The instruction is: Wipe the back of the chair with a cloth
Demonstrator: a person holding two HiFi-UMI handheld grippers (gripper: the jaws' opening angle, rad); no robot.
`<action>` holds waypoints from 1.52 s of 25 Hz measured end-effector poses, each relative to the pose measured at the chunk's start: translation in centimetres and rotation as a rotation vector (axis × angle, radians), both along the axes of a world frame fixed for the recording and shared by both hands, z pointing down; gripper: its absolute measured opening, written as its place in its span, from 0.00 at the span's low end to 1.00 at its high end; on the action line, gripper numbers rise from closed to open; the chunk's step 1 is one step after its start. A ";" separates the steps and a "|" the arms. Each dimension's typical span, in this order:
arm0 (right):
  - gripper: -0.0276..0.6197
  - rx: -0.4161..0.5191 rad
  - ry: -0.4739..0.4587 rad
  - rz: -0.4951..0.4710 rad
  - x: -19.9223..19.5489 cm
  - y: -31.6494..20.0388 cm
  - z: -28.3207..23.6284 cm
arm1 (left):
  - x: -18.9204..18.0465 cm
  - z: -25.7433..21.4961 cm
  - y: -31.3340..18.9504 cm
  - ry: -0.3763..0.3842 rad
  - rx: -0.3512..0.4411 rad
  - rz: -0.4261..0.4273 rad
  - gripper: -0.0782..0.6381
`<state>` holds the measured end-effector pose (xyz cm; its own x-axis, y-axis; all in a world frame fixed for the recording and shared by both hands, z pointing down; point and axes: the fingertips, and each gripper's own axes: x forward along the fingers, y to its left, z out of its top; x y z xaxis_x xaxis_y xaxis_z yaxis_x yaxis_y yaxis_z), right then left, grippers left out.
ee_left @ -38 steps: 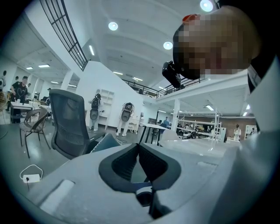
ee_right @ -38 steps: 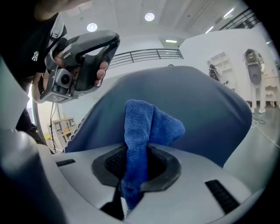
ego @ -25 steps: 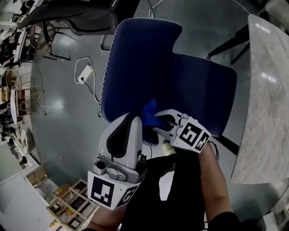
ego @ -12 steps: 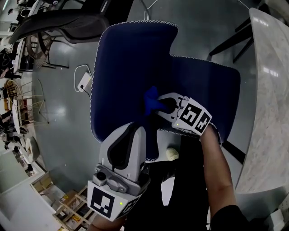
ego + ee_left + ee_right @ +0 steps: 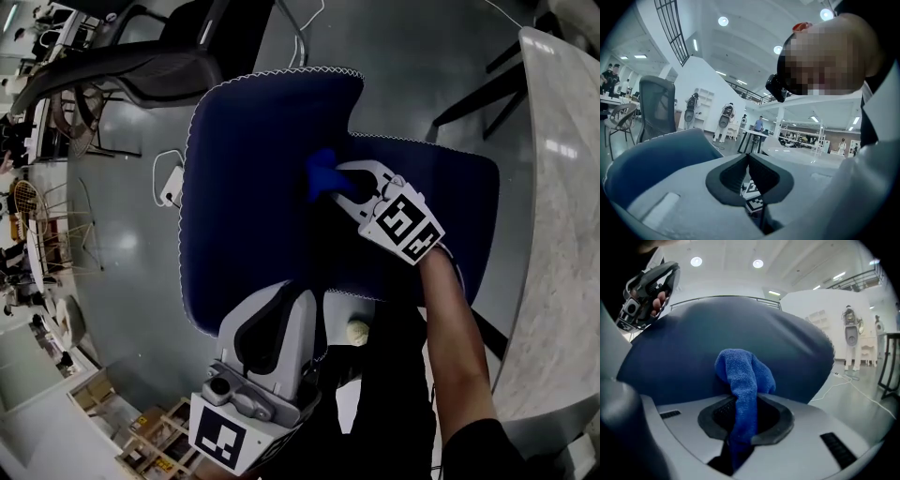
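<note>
A dark blue upholstered chair fills the middle of the head view; its back (image 5: 253, 178) stands to the left of its seat (image 5: 450, 206). My right gripper (image 5: 339, 184) is shut on a bright blue cloth (image 5: 322, 172) and presses it against the inner face of the chair back. In the right gripper view the cloth (image 5: 743, 380) bunches out of the jaws onto the blue fabric (image 5: 693, 348). My left gripper (image 5: 281, 323) hangs below the chair back's near edge, jaws shut with nothing in them; its own view shows the chair edge (image 5: 651, 159) at left.
A pale marble-look table (image 5: 558, 216) runs along the right. Grey floor lies to the left, with a white power strip and cable (image 5: 172, 183). A black mesh office chair (image 5: 141, 61) stands at the upper left. Cardboard boxes (image 5: 141, 441) sit at the lower left.
My right gripper has carried the cloth up the chair back, away from me. The left gripper has dropped lower in the view, and the chair has shifted slightly left.
</note>
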<state>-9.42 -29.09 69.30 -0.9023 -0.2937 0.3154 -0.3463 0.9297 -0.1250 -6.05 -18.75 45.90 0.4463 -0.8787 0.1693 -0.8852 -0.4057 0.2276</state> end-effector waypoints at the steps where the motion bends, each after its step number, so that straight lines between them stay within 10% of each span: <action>1: 0.17 0.023 0.015 0.024 0.4 -1.0 0.0 | 0.1 0.1 0.0 0.002 -0.004 0.001 0.14; 9: 0.17 0.210 0.117 0.349 5.2 -9.3 0.2 | 0.7 0.2 -1.0 0.025 -0.010 -0.015 0.14; 14: 0.17 0.071 0.071 0.503 6.3 -10.7 4.3 | 0.6 0.0 -0.8 0.044 0.001 -0.027 0.14; 24: 0.16 -0.180 0.021 0.345 2.4 -3.1 8.4 | -0.8 -1.1 1.3 0.051 -0.019 -0.079 0.14; 38: 0.16 -0.301 0.045 0.170 -0.2 12.8 8.5 | -1.3 -1.8 7.0 0.042 -0.050 -0.092 0.14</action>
<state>-9.61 -16.26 77.79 -0.8317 -0.3268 0.4489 -0.5048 0.7818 -0.3660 -7.37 -11.76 44.15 0.3718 -0.9072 0.1969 -0.9075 -0.3106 0.2827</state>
